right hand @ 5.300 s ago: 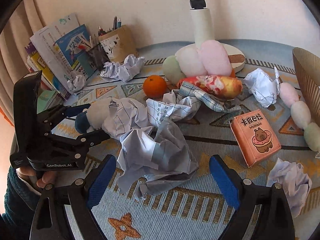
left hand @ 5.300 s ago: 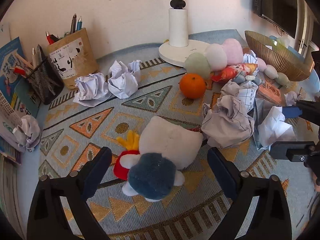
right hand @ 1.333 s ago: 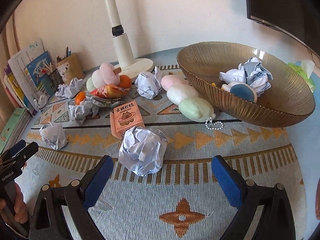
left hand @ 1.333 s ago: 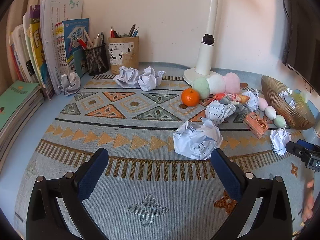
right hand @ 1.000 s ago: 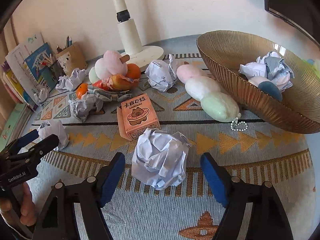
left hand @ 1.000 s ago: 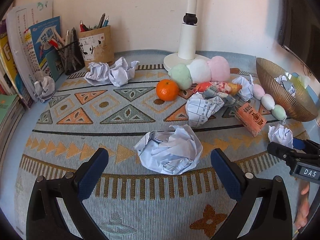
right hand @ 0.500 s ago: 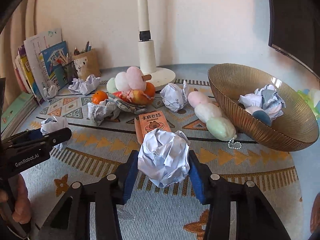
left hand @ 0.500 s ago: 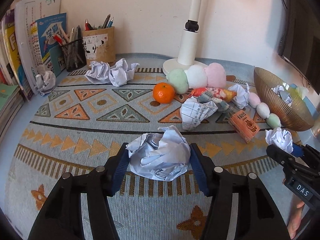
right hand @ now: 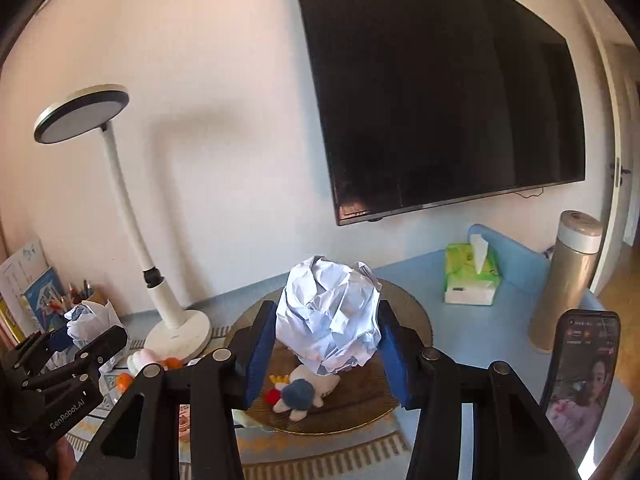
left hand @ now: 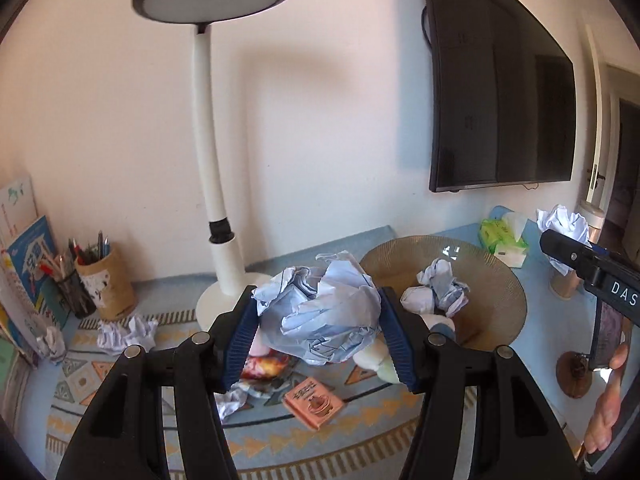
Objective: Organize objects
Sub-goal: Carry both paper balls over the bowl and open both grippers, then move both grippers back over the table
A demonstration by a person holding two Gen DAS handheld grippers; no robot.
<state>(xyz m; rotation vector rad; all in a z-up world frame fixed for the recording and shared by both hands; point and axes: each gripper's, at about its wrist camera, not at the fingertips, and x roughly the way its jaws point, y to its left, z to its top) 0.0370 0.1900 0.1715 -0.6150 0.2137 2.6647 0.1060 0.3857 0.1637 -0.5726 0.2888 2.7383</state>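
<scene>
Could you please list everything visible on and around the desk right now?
Held paper balls: 2, white, one in the left gripper, one in the right gripper.
Bowl: 1, bronze, holding paper balls and a plush toy.
Lamp: 1, white, by the wall.
TV: 1, black, wall-mounted.
Tissue box: 1, green.
Flask: 1, gold.
Phone: 1, propped at right.
Pink box: 1, on the mat.
Left gripper, right gripper: black, blue pads.

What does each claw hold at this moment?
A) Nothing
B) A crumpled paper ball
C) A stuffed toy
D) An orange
B: the left claw is shut on a crumpled paper ball, and the right claw grips another paper ball above the bowl.
</scene>
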